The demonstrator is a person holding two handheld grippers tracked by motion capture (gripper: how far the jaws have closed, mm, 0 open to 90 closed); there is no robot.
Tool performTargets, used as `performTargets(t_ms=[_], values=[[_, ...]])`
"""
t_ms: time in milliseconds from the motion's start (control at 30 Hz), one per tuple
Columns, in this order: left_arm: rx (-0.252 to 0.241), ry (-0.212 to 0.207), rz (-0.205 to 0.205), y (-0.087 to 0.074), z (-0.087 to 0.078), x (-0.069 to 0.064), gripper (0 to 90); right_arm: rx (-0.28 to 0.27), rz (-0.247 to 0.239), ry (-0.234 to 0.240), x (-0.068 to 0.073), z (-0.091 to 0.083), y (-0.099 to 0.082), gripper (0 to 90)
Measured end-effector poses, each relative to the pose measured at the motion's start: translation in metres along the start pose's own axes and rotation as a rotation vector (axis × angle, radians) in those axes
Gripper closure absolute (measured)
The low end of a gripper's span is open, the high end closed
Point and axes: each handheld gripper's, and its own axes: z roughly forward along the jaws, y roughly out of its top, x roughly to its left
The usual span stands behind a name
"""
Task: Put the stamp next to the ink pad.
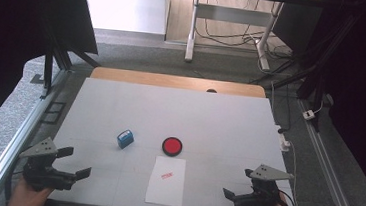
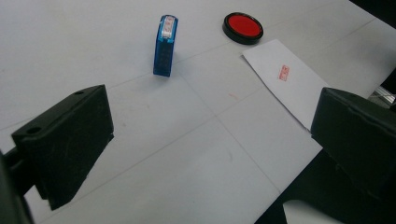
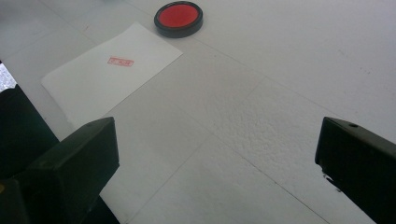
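Note:
A blue stamp (image 1: 125, 138) (image 2: 165, 45) lies on its side on the white table, left of a round red ink pad (image 1: 172, 146) (image 2: 243, 27) (image 3: 179, 18) in a black case. A white sheet of paper (image 1: 166, 181) (image 2: 292, 84) (image 3: 107, 77) lies near the front edge and bears a small red stamped mark (image 1: 166, 175) (image 2: 283, 73) (image 3: 120, 61). My left gripper (image 1: 76, 162) (image 2: 210, 140) is open at the front left corner, well short of the stamp. My right gripper (image 1: 238, 185) (image 3: 217, 163) is open at the front right, right of the paper. Both hold nothing.
The white table top (image 1: 219, 121) ends in a wooden strip (image 1: 178, 81) at the back. Aluminium rails (image 1: 17, 138) run along both sides. Desk legs and cables (image 1: 227, 34) stand on the floor beyond, and a white plug (image 1: 284, 142) lies by the right edge.

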Motion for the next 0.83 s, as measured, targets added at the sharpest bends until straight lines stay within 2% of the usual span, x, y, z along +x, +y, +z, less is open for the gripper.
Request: performTargets(t_ms=[333, 500, 700, 833], values=[[0.035, 0.011, -0.015, -0.014, -0.003, -0.001, 0.0, -0.001, 0.003, 0.004, 0.0, 0.0, 0.0, 0.0], [0.089, 0.042, -0.002, -0.018, -0.001, -0.003, 0.0, 0.001, -0.001, 0.001, 0.001, 0.001, 0.0, 0.0], [0.129, 0.064, 0.006, -0.019, 0.003, -0.006, 0.0, 0.006, -0.004, 0.001, 0.001, 0.001, 0.001, 0.0], [0.136, 0.056, -0.002, -0.018, 0.004, -0.005, 0.0, 0.01, -0.008, -0.003, 0.001, 0.001, 0.001, 0.0]])
